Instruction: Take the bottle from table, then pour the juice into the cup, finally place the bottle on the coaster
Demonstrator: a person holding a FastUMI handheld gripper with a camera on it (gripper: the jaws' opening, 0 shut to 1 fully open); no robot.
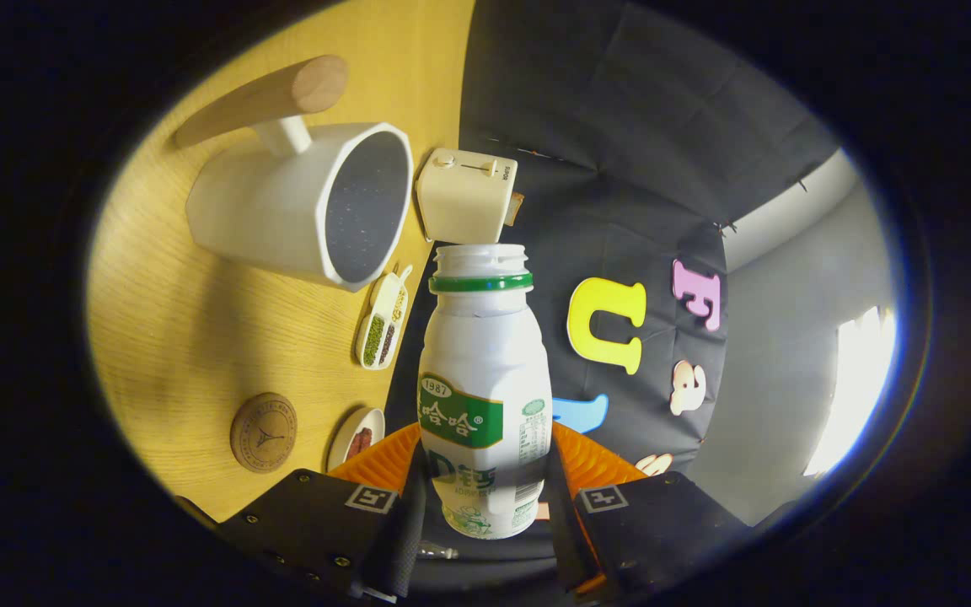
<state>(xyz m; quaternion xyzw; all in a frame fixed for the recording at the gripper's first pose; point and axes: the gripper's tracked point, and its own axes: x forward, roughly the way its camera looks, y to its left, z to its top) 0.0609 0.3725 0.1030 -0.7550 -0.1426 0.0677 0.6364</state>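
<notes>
My gripper [485,476] is shut on a white plastic bottle [481,379] with a green label and a green neck ring; both fingers press on its lower body. The bottle has no cap and its open mouth points away from me. The whole view is rolled sideways, so the wooden table [199,337] stands like a wall beside the bottle. A white cup [300,202] with a wooden handle sits on that table, beyond and to the side of the bottle's mouth, its dark inside facing the bottle. A round wooden coaster [264,432] lies near my fingers.
A cream toaster [466,194] stands just beyond the bottle's mouth, at the table's back edge. A small white divided dish [383,320] with green and brown contents lies between cup and bottle. Another small white dish [356,438] with something dark red sits by the coaster.
</notes>
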